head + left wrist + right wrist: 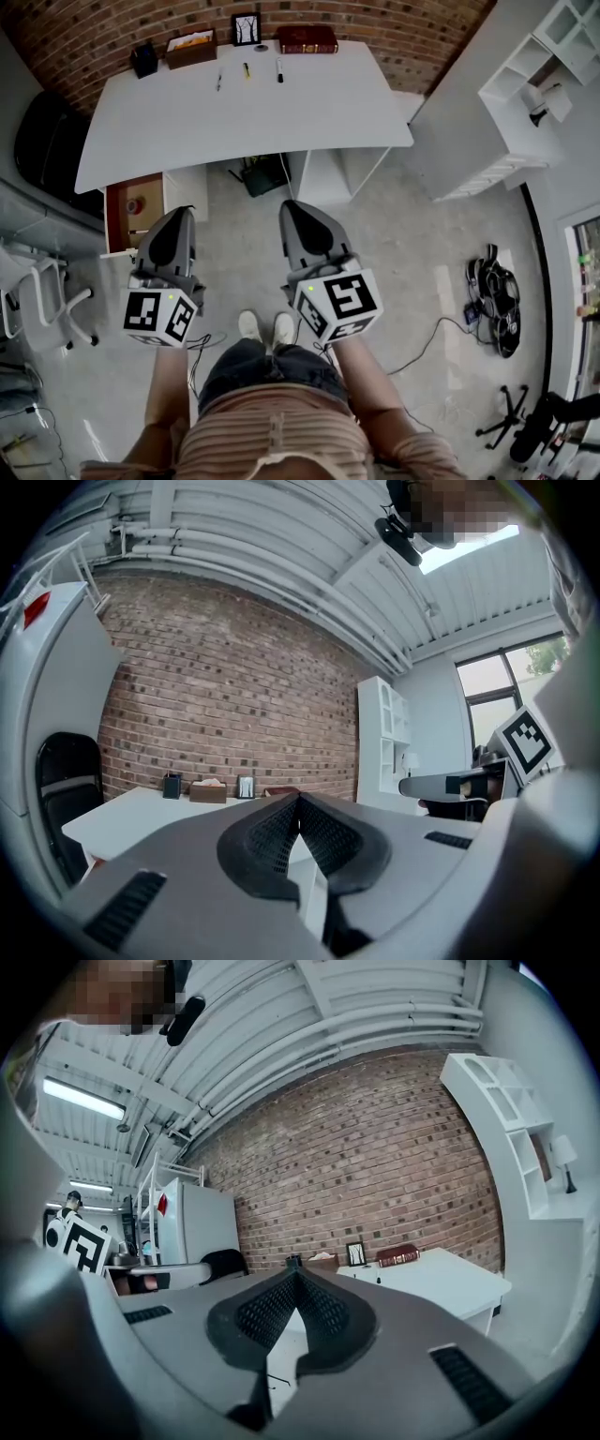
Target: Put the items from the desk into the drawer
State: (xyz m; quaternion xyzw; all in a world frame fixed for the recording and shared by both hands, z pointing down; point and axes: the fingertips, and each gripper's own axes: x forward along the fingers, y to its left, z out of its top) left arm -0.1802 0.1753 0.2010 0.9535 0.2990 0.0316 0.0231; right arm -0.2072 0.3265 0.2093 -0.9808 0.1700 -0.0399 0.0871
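Note:
The white desk (281, 108) carries things along its far edge: a black pen cup (143, 59), a brown box (191, 49), a picture frame (247, 29), a red book (307, 39) and three pens (247, 70). At the desk's left end a drawer (118, 217) stands pulled out, with a red roll (136, 204) inside. My left gripper (184, 210) is shut and empty just right of the drawer, short of the desk. Nothing is held in my right gripper (290, 203) either; it is shut below the desk's front edge. The left gripper (298, 799) and the right gripper (295, 1265) both show jaws meeting at the tips.
An office chair (47, 300) stands at the left and a black chair (37, 131) behind it. A white shelf unit (525, 103) fills the right. Cables and dark gear (492, 300) lie on the floor at right. A dark object (262, 173) sits under the desk.

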